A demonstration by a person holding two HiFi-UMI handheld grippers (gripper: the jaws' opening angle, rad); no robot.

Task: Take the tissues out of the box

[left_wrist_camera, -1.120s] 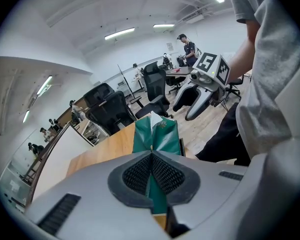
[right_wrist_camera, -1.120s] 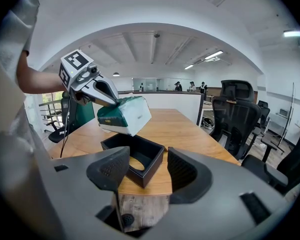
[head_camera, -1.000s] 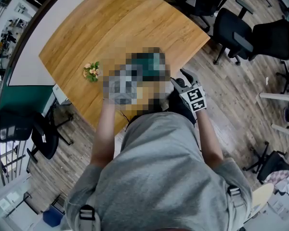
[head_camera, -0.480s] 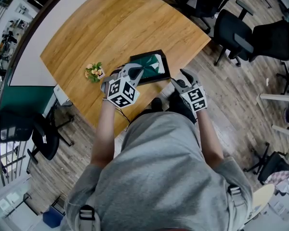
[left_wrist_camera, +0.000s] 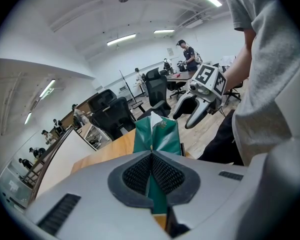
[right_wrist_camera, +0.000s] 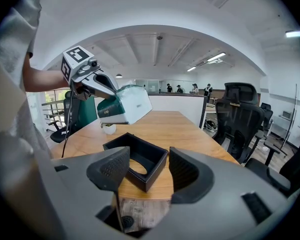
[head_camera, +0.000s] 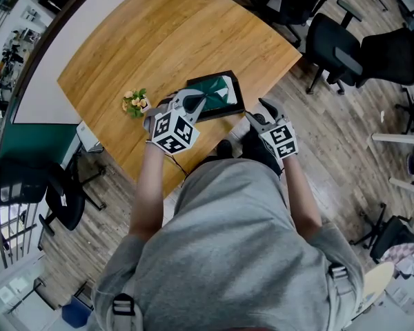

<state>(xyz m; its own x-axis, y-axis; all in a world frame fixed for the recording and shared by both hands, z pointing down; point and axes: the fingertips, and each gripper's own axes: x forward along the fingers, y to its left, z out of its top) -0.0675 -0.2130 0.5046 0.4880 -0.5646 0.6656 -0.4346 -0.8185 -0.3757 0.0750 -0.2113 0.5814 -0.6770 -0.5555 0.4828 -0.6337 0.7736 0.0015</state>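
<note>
Listing left to right across the table point(head_camera: 159, 40), head view.

1. Flowers point(head_camera: 133, 103): small pot at 9 o'clock from the box. Not part of the task.

2. Left gripper point(head_camera: 196, 102): at 8 o'clock from the box. The jaws are fully closed, with green wrapper pinched between the pads.

3. Pack point(head_camera: 217, 90) of tissues: green wrap with one white face, and a tuft of white tissue shows at its far end. It is held in the air by one end. In the right gripper view it hangs clear of the box, at 11 o'clock from it, touching nothing else.
   - Handling, judged: light, since one end-pinch carries it without visible sag.
   - The body is soft and would crush under a hard squeeze.
   - The film wrap is likely slick.
   - Best hold is the wrapper's end, or across the narrow sides. A grip on the loose tuft would probably pull out a single sheet.

4. Box point(right_wrist_camera: 149, 170): black, open-topped and stiff-walled, with an oval cutout in its floor. It is empty and sits near the table's edge.

5. Right gripper point(head_camera: 259, 113): at 4 o'clock from the box, off the table's edge. The jaws are spread wide with nothing between them, facing the box. It is free to steady the box or take the pack's other end.
</note>
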